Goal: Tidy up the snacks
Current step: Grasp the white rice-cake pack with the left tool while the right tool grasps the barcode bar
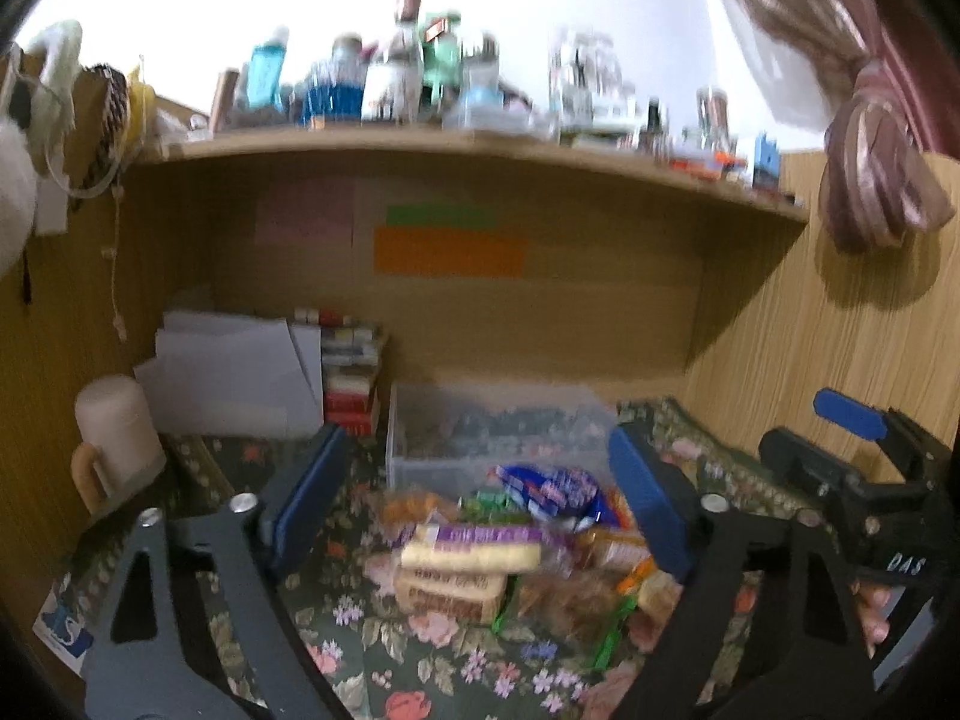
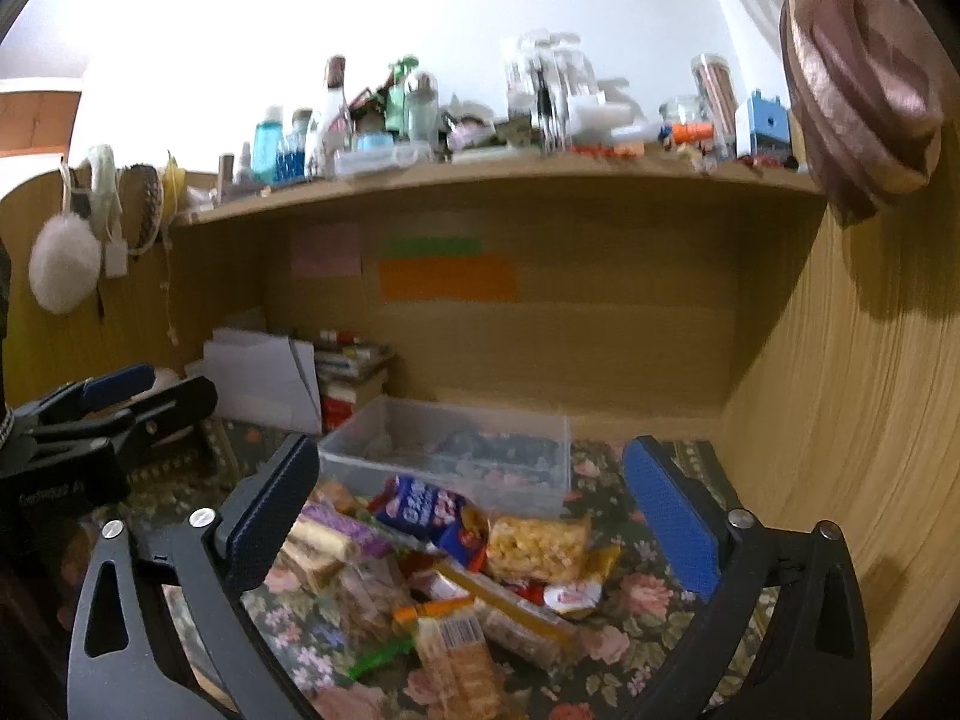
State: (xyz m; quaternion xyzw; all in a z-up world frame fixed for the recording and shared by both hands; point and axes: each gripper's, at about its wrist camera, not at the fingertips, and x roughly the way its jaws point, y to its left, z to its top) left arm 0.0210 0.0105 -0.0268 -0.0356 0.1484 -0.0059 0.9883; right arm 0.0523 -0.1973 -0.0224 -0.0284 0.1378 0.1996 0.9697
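Left gripper [image 1: 474,516] points slightly downward over the desk, blue pads spread wide, nothing pressed between them. A hand's fingertips [image 1: 873,612] show at the lower right of the left wrist view, under the right gripper's body.

Right gripper [image 2: 474,516] holds the same shallow downward tilt, jaws wide, nothing gripped. The two grippers hang side by side: each shows at the edge of the other's view.

Snack pile [image 2: 450,576] lies on the floral cloth [image 2: 624,594] near the desk's front, directly ahead of and below both pairs of jaws, framed between the pads in each view. No pad touches it as far as the views show.
- Blue pack [image 2: 420,510] at the back of the pile, just beside the bin.
- Yellow puffed bar [image 2: 537,546] toward the right.
- Purple-banded bar [image 1: 474,540] toward the left; the left wrist view is blurred, labels unreadable.

Clear bin [image 2: 372,450] stands just behind the pile, toward the desk's back edge. Its contents are dim; I cannot tell what they are.

Books [image 2: 351,378] and white papers [image 2: 258,378] are stacked at the back left corner. Crowded shelf [image 2: 480,177] runs above the desk.
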